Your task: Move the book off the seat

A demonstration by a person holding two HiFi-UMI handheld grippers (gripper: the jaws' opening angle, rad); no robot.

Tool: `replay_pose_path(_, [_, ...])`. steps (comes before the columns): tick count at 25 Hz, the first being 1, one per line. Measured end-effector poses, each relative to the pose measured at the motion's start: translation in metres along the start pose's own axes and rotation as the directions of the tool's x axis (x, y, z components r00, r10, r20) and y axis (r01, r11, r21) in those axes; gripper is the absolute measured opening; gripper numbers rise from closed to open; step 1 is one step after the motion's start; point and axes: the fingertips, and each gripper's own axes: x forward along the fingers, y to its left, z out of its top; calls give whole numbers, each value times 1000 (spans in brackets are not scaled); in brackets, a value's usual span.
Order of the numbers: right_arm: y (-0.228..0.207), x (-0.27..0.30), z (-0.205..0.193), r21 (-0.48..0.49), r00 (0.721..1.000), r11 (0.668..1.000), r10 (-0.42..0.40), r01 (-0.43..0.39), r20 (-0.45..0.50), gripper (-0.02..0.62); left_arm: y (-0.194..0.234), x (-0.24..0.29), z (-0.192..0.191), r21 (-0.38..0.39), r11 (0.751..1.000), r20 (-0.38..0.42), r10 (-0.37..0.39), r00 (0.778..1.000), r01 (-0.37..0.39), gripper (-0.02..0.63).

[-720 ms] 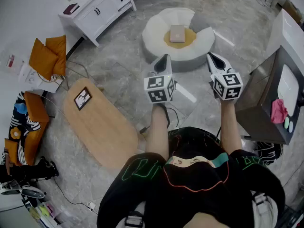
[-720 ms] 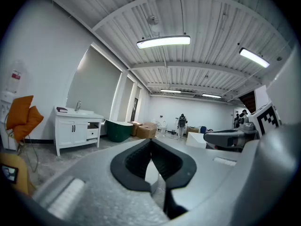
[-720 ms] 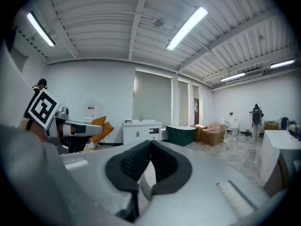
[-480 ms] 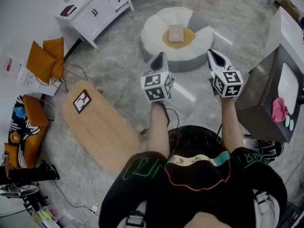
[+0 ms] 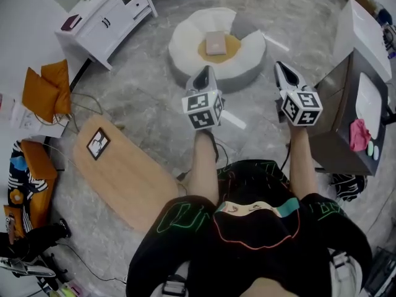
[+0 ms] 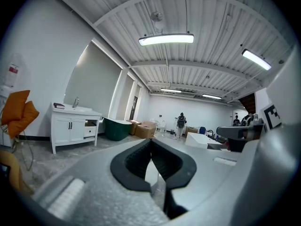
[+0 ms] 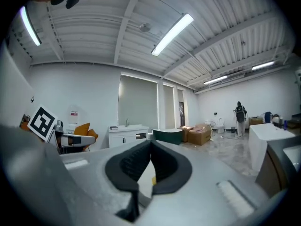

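A pale pink book (image 5: 215,43) lies flat on the yellow middle of a round white floor seat (image 5: 185,42) at the top of the head view. My left gripper (image 5: 205,73) is held out in front of me, short of the seat's near rim, with its jaws shut on nothing. My right gripper (image 5: 283,67) is level with it, off the seat's right side, also shut and empty. In both gripper views the jaws point level across the room, the left gripper (image 6: 151,147) and the right gripper (image 7: 151,149) with tips touching; neither view shows the book.
A light wooden oval board (image 5: 127,175) with a small framed picture (image 5: 98,143) lies on the floor at left. A white cabinet (image 5: 102,17) stands upper left, orange cushions (image 5: 44,90) beside it. A grey box-like unit (image 5: 346,113) with a pink cloth (image 5: 359,135) stands close on the right.
The seat, cabinet and board have drifted leftward in the head view. Both grippers stay shut and held out in front, closer to the seat than before.
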Motion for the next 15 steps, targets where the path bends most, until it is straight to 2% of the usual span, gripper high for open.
replay_pose_path(3, [-7,10,-11,20,1000,1000,-1,2,-25,3,-5,14,-13,11,1000,-25,-18,1000,18,11])
replay_pose_path(6, [-11,35,-27,40,998,999,6,-4,-65,3,5,30,-30,3,1000,-64,-3,998,3,11])
replay_pose_path(12, [-27,118,-51,94,987,995,57,-43,-148,3,49,79,-52,-33,995,-144,86,986,-92,11])
replay_pose_path(15, [-28,167,-60,112,975,991,93,-71,-203,3,74,105,-61,-58,988,-199,127,972,-141,11])
